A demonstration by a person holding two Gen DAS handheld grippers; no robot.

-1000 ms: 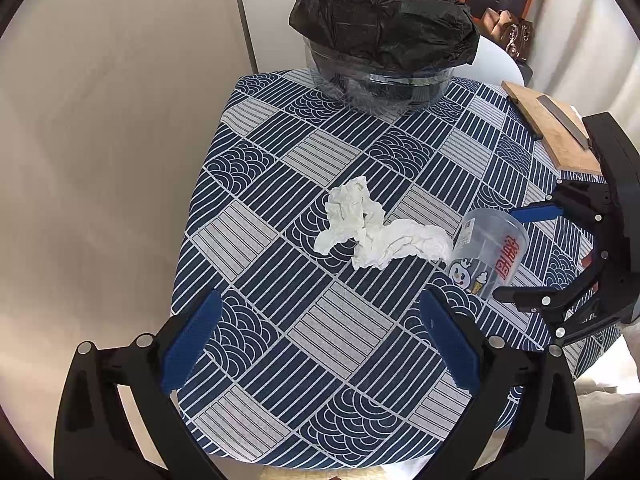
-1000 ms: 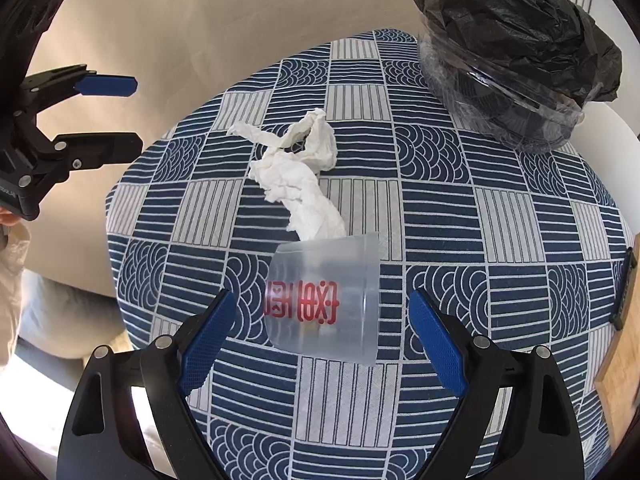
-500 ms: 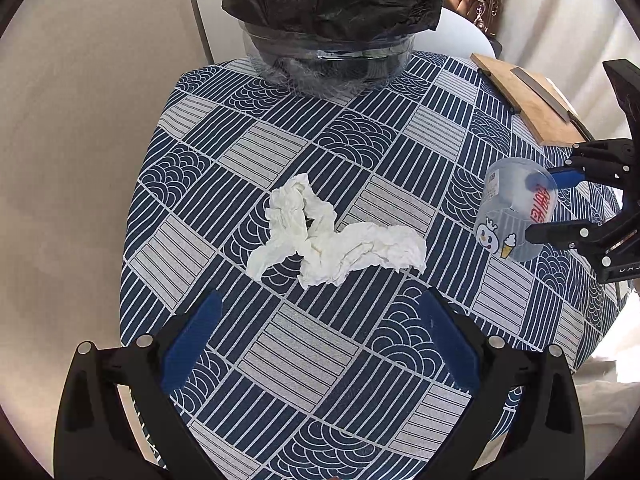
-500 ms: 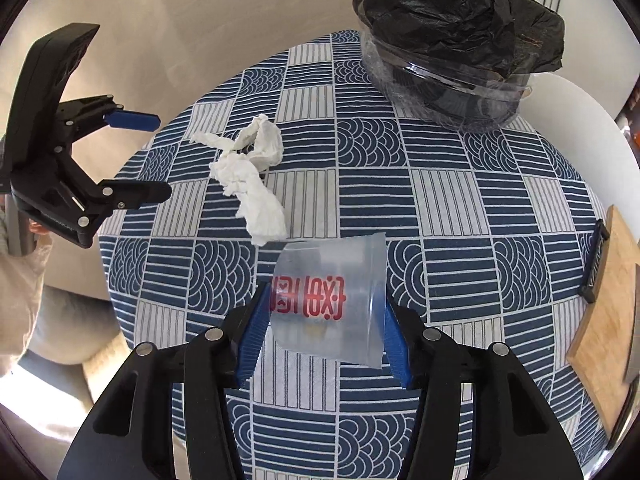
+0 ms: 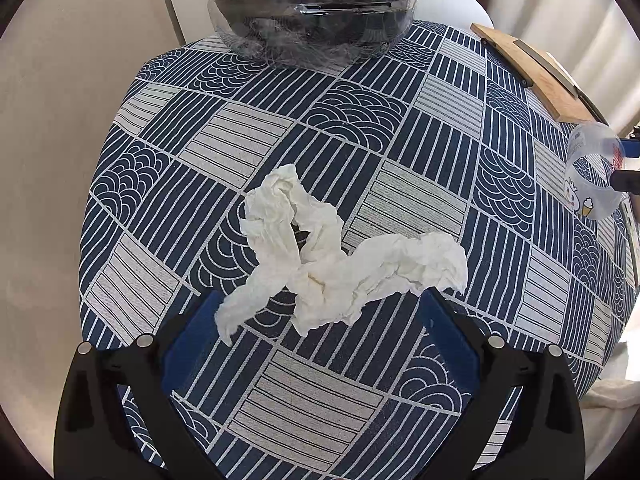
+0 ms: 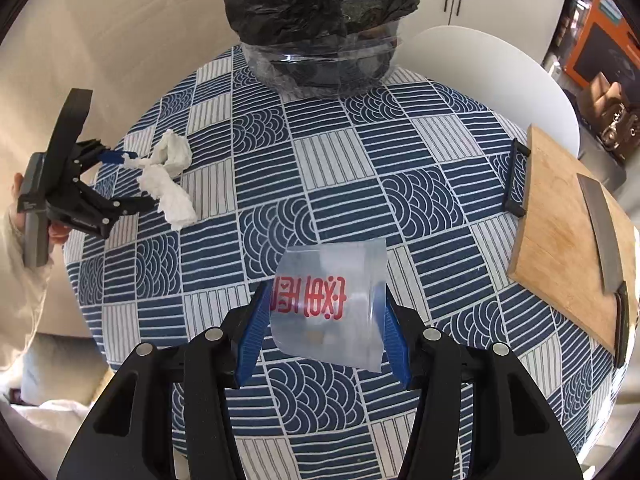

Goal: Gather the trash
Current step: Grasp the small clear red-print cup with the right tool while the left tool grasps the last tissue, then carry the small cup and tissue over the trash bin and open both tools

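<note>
The right gripper (image 6: 324, 320) has closed on the translucent red-printed plastic cup (image 6: 332, 304) and lifted it. The left gripper (image 5: 320, 320), now lower, straddles the crumpled white tissue (image 5: 332, 256) with jaws spread, table edge (image 5: 86, 280) near.

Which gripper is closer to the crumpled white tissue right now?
Left. The left gripper hovers open right over the tissue; the right gripper holds the plastic cup across the table.

Right claw (image 6: 322, 340) was clamped on the clear plastic cup (image 6: 330, 304); crumpled tissue (image 6: 170, 178) lay far left of it, bagged bin (image 6: 322, 28) beyond.
</note>
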